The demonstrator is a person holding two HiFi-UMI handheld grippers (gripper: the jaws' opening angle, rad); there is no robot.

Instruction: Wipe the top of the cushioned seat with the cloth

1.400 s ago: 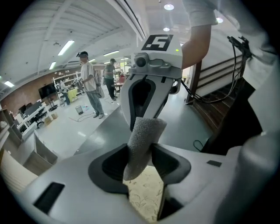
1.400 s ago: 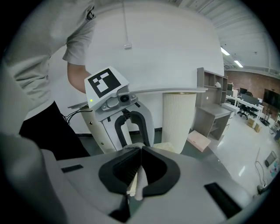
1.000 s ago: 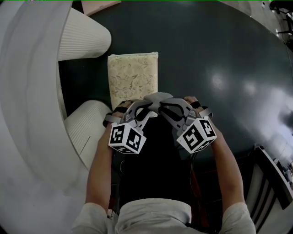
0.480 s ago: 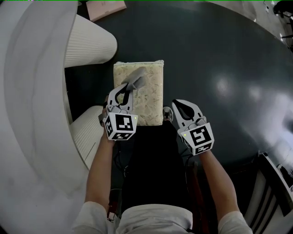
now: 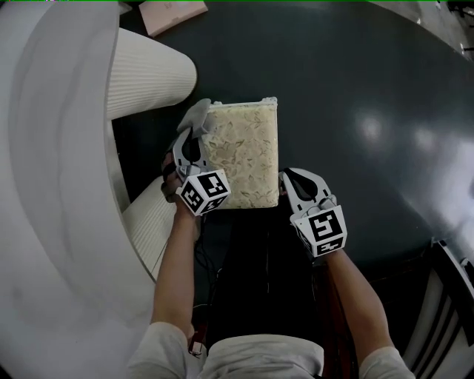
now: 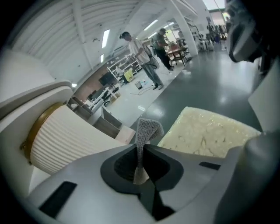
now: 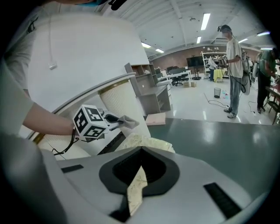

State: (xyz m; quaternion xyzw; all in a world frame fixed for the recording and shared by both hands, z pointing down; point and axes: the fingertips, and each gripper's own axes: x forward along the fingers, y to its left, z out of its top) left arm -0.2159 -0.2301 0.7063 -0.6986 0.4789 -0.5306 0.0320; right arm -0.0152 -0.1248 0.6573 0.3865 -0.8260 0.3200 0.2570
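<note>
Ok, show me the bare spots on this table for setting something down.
Free: the dark table right of the cushion, and beyond its far edge up to the pink box. Crowded: the cushion's left side, where the left tool holds the cloth beside the ribbed white cylinder, and its near right corner, gripped by the right tool.

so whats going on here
A person holds a gripper in each hand. The left gripper is shut on a grey cloth at the far left corner of the cream cushion. The right gripper pinches the cushion's near right corner, seemingly steadying it.
</note>
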